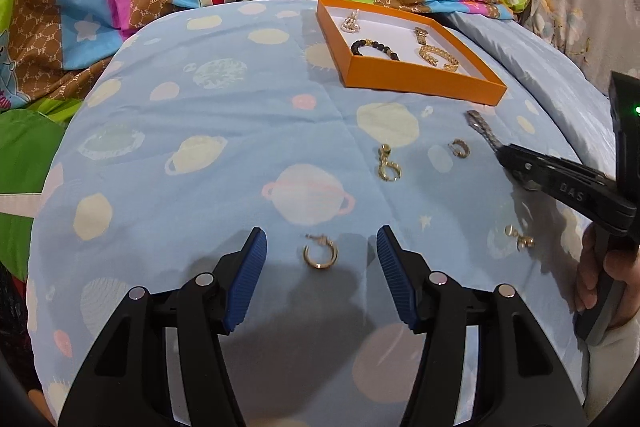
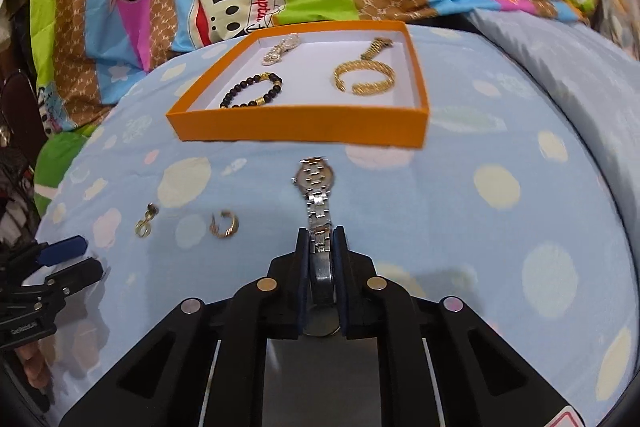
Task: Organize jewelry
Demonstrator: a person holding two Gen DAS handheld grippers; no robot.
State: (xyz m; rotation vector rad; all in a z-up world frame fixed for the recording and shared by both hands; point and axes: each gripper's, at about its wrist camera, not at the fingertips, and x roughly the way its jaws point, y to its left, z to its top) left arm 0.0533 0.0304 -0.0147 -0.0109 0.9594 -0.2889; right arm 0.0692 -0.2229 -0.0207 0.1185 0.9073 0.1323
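Holding 4 pieces, the orange box (image 2: 296, 131) sits beyond right fingers (image 2: 298, 251) pinching a watch (image 2: 318, 187); left fingers (image 1: 250, 259) spread.

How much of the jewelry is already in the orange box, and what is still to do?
Done: the orange box holds four pieces, among them a black bead bracelet and a gold cuff. In hand: the right gripper is shut on the silver watch. Left: the gold hoop between the open left gripper fingers, plus three more earrings lying on the blue sheet.

Left claw (image 1: 321, 259): black arms, ribbed blue pads, silver rivets; right claw (image 2: 322, 239) alike.
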